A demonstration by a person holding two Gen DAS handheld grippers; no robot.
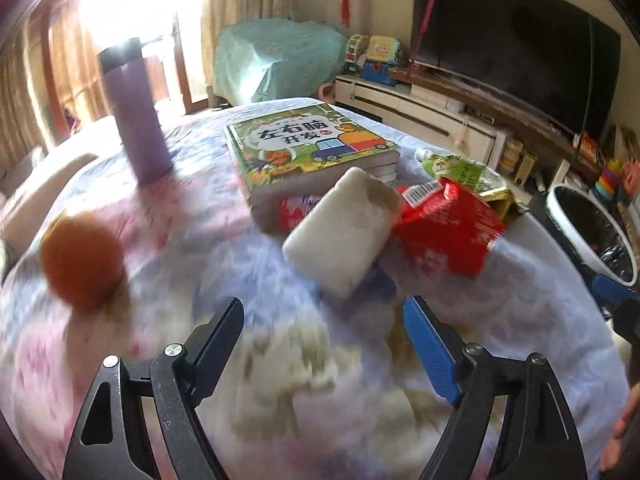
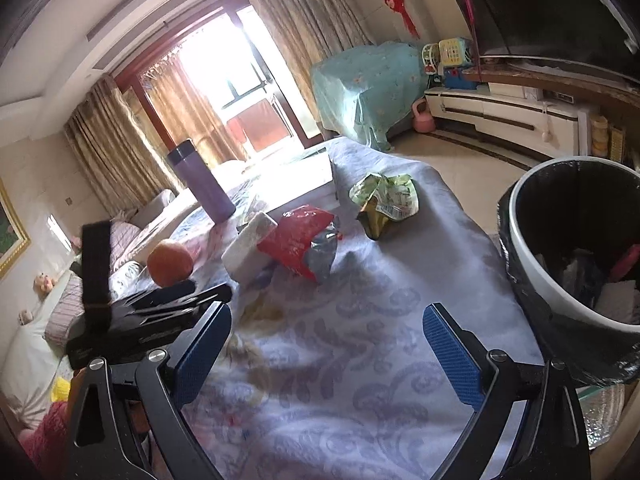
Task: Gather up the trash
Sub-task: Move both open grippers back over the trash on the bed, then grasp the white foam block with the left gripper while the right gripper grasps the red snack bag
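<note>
A red snack bag (image 1: 448, 228) lies on the clothed table, also in the right wrist view (image 2: 298, 242). A crumpled green wrapper (image 1: 464, 170) lies beyond it, also in the right wrist view (image 2: 386, 200). A white tissue pack (image 1: 344, 232) leans against the red bag, also in the right wrist view (image 2: 248, 246). My left gripper (image 1: 324, 316) is open and empty, just short of the tissue pack. My right gripper (image 2: 326, 326) is open and empty above the cloth, short of the red bag. A lined bin (image 2: 520, 216) stands at the right, holding some trash.
An orange (image 1: 82, 258) lies at the left, a purple flask (image 1: 136, 120) stands behind it, and a stack of green books (image 1: 308, 148) lies mid-table. The bin (image 1: 560, 208) is beside the table's right edge. A TV and low cabinet (image 1: 420, 112) are behind.
</note>
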